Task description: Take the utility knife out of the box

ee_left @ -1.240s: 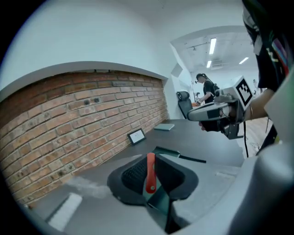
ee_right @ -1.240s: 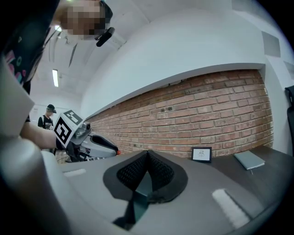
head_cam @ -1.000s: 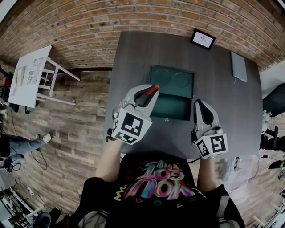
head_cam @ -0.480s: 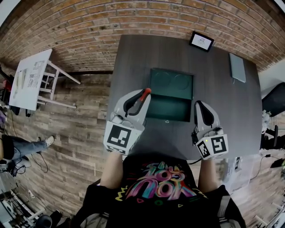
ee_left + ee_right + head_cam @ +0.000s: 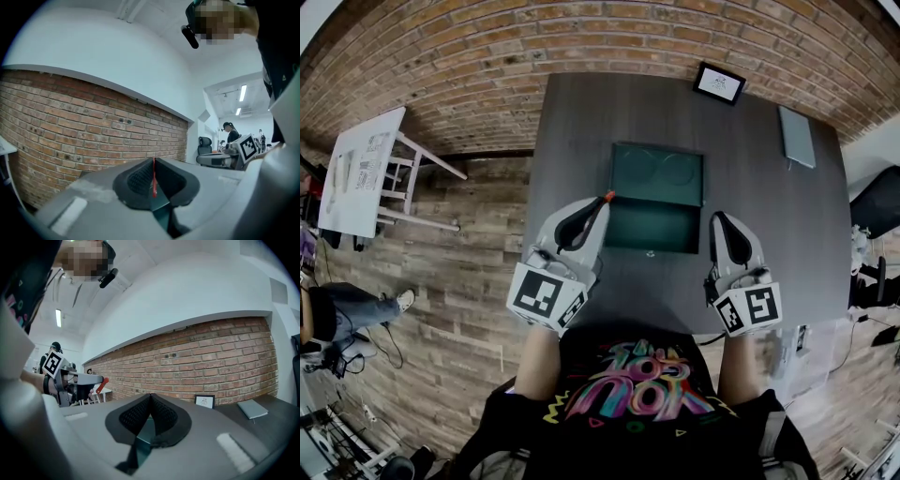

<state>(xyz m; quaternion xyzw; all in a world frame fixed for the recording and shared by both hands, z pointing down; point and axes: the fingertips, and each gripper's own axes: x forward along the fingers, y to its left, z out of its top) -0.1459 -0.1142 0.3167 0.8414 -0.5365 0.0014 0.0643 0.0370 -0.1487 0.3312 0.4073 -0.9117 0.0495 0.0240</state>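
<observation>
The red utility knife (image 5: 608, 197) is out of the open green box (image 5: 670, 227) and sits edge-on between the jaws of the left gripper (image 5: 600, 204), which are closing on it. Its tip pokes past them beside the box's left edge. That gripper is held level over the dark table (image 5: 769, 206), while the right gripper (image 5: 718, 218), jaws pressed together on nothing, points level just right of the box.

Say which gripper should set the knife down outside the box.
Left: the left gripper, jaws closing on the red utility knife, has it at the box edge; the right gripper is shut and empty.
</observation>
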